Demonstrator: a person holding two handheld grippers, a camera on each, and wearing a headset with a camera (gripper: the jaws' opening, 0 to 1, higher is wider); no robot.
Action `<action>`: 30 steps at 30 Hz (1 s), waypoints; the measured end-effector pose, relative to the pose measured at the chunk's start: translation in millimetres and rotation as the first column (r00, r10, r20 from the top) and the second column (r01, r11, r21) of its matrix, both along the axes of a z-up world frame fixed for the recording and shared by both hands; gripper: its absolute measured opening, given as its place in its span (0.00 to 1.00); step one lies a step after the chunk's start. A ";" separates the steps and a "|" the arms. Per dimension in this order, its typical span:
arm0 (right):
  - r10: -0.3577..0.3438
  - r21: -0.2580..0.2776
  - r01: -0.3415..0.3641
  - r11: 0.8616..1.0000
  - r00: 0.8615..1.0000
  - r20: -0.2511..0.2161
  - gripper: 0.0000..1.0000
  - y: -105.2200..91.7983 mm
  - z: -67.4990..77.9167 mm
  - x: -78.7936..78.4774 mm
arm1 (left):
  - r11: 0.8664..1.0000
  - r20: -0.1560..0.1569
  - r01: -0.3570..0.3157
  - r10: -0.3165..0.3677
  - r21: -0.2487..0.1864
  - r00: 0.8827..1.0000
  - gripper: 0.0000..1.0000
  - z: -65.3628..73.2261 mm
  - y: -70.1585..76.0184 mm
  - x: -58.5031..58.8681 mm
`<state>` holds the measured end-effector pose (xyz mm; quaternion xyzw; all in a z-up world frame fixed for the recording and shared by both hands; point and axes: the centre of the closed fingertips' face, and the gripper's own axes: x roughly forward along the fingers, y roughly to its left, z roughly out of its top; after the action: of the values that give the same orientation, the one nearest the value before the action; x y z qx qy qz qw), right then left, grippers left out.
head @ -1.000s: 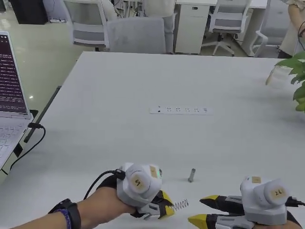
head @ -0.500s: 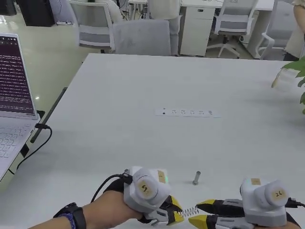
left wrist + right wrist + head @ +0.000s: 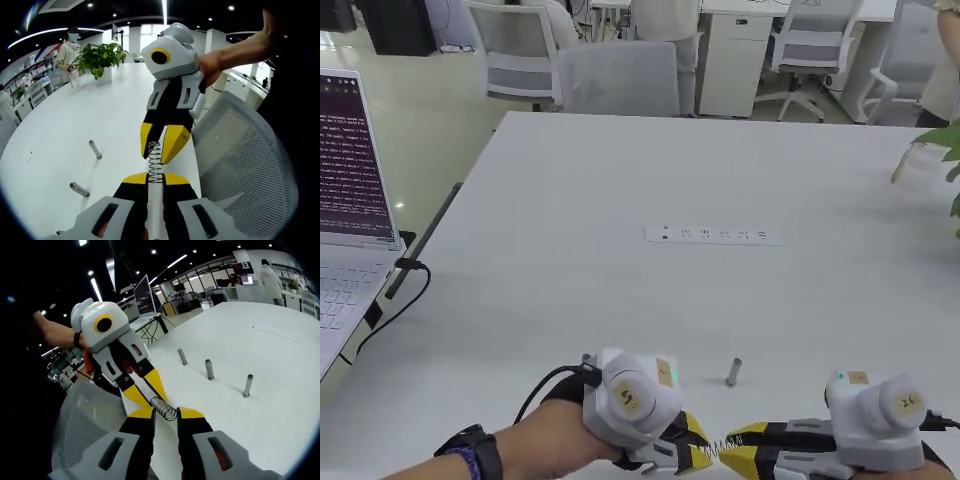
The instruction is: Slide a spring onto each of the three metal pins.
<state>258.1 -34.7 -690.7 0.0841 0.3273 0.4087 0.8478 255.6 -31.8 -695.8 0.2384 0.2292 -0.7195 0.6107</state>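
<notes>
**Spring** [image 3: 155, 161] — being held just above the near edge of the table [image 3: 620, 200]. The long axis is lying roughly level, one end pointing at each gripper.

- **Left gripper** [image 3: 155, 177]: one end is being pinched between its almost-closed jaws.
- **Right gripper** [image 3: 166, 412]: the other end is being straddled by its narrowed jaws; a firm grip cannot be told.
- **Step judged in hand:** a hand-over, destined for the last pin.
- **Pins:** springs are being carried by the nearer sprung pin [image 3: 209, 369] and the farther sprung pin [image 3: 183, 356]. The bare pin [image 3: 247, 385] is standing upright close by.
- **Next move, as judged:** the spring is to be turned upright — bore aligned over that pin's top.
</notes>
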 end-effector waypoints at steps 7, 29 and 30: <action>0.012 0.004 -0.012 1.000 1.000 -0.003 0.14 1.0 2.6 -2.8 | 1.000 0.004 0.011 -0.011 -0.003 1.000 0.02 0.8 -0.5 -2.7; 0.098 -0.035 -0.098 0.995 0.995 0.016 0.08 6.6 22.2 -4.1 | 0.999 0.017 -0.002 0.003 -0.040 1.000 0.02 10.9 -7.1 -3.9; 0.101 -0.042 -0.100 0.994 0.995 0.017 0.08 5.5 22.1 -3.0 | 0.999 0.021 -0.007 0.008 -0.044 1.000 0.02 11.8 -7.8 -3.1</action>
<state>255.1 -29.3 -668.6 0.0461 0.3313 0.4449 0.8308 252.5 -39.6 -684.0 0.2315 0.2078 -0.7196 0.6208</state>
